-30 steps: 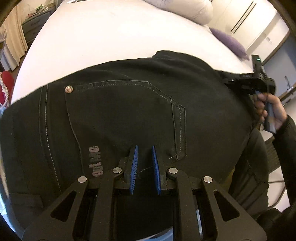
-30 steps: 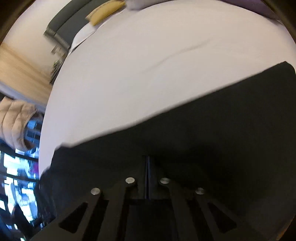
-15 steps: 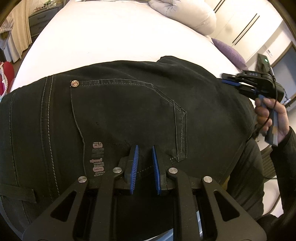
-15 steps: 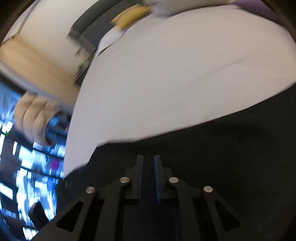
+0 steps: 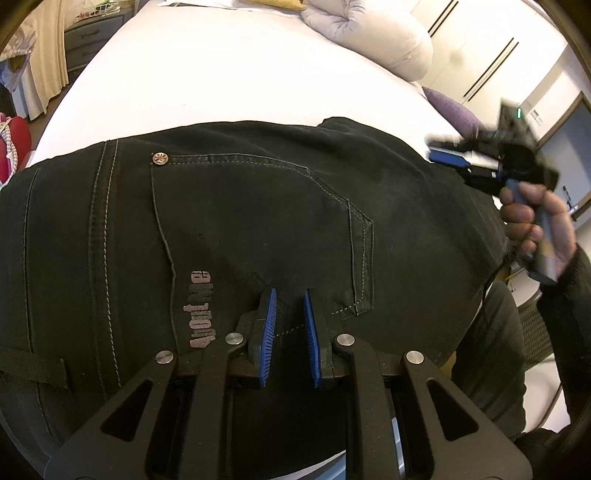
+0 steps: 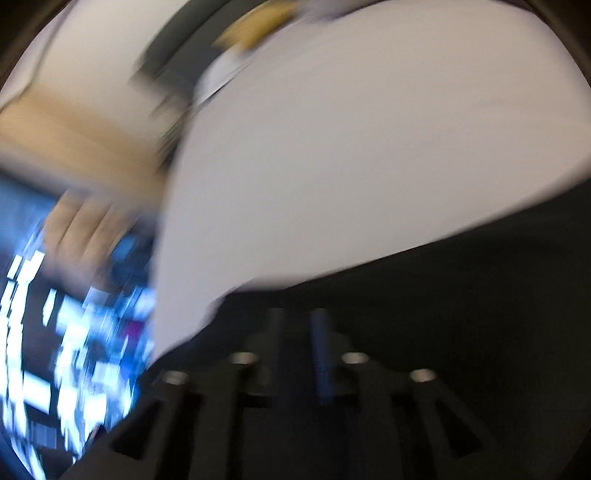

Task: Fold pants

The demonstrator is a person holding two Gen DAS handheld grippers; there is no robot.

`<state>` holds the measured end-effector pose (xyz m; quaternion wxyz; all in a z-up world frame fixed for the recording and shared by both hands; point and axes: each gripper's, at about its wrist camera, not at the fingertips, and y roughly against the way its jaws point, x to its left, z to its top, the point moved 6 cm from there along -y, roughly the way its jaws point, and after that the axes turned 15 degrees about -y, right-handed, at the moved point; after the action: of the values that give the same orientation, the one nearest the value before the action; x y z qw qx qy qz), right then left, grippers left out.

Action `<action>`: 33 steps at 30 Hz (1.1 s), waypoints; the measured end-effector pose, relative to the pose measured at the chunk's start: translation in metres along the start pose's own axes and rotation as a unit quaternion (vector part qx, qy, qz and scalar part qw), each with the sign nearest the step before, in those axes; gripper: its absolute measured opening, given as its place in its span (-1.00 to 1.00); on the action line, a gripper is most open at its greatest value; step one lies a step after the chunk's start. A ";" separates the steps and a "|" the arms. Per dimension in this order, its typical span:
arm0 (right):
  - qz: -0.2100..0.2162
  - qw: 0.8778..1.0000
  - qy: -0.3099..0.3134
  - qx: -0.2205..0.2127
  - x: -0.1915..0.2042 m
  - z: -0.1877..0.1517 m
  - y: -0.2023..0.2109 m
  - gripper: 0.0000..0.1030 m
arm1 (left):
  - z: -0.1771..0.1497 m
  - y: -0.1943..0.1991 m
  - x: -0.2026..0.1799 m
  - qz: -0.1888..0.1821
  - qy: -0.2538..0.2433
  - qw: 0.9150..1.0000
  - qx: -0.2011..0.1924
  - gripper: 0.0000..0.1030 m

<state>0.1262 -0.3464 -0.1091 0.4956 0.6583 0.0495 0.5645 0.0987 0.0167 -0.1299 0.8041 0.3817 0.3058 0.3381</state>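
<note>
Black pants (image 5: 258,221) lie folded on a white bed, back pocket and pink logo facing up. My left gripper (image 5: 289,295) is open just above the pocket's lower edge, holding nothing. My right gripper (image 5: 448,155) shows at the pants' right edge in the left wrist view, held by a hand, lifted off the fabric and blurred. In the right wrist view the right gripper (image 6: 297,321) is open over the pants (image 6: 461,314), empty, with the picture motion-blurred.
The white bed (image 5: 221,81) stretches beyond the pants. A white pillow (image 5: 373,33) and a purple pillow (image 5: 450,110) lie at its far side. A dresser (image 5: 88,40) and a curtain stand to the left. The person's dark-clothed body (image 5: 495,350) is at the right.
My right gripper has opened, let go of the pants' edge and is swinging up and away. My left gripper stays open over the pocket and has drawn back slightly.
</note>
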 end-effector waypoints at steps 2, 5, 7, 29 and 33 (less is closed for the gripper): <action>0.039 0.996 0.057 0.056 0.044 -0.028 -0.029 0.18 | -0.001 0.001 0.000 0.000 0.001 1.000 0.000 -0.71; 0.036 0.989 0.090 0.116 0.071 -0.053 -0.078 0.18 | -0.002 0.003 0.000 -0.003 0.001 1.000 -0.002 -0.71; 0.014 0.988 0.053 0.143 0.057 -0.052 -0.109 0.01 | -0.003 0.003 0.001 -0.008 0.005 1.000 -0.006 -0.71; 0.056 0.992 -0.105 0.028 -0.058 -0.025 -0.019 -0.84 | -0.017 0.017 0.001 -0.009 0.004 1.000 -0.025 -0.71; 0.014 0.985 -0.156 -0.077 -0.109 0.008 0.043 -0.62 | -0.021 0.020 0.004 -0.016 0.005 0.999 -0.028 -0.71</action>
<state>0.0729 -0.4409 -0.1534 0.5383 0.6991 -0.0812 0.4636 0.0788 0.0377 -0.1248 0.8184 0.3523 0.3056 0.3357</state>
